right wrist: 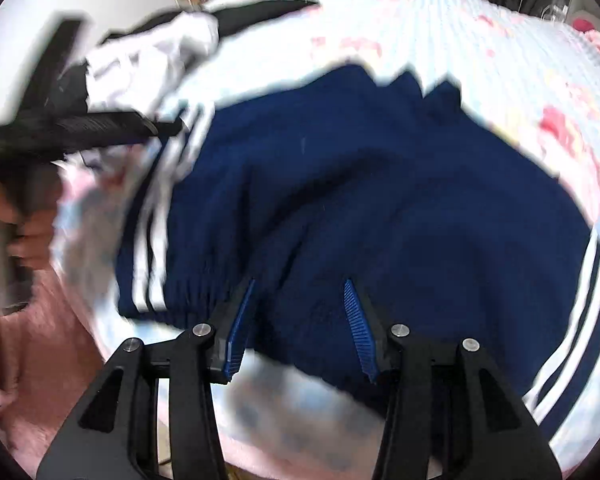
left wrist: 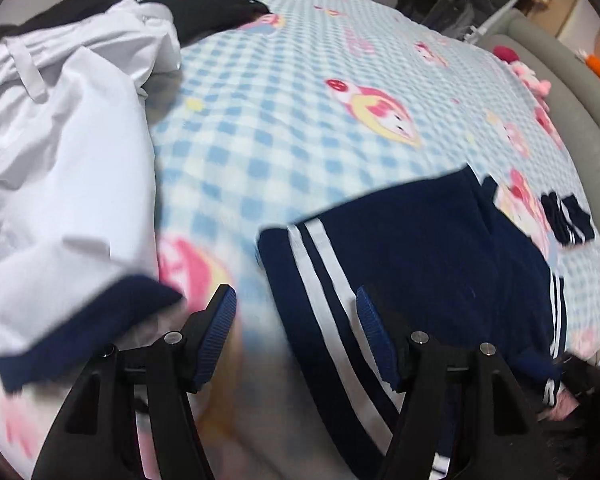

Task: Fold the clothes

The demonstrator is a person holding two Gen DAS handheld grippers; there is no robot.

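Observation:
Navy shorts with white side stripes lie on a blue checked cartoon blanket. My left gripper hovers open over the shorts' striped left edge, nothing between its fingers. In the right wrist view the same navy shorts fill the middle, bunched and wrinkled. My right gripper stands open just above their elastic waistband. The left gripper's black body, held by a hand, shows blurred at the left. A white garment with navy cuffs lies left of the shorts.
Dark clothes sit behind the white garment. A small navy striped item lies at the blanket's right edge. A grey padded bed frame with pink plush toys borders the right. A pink sleeve fills the lower left.

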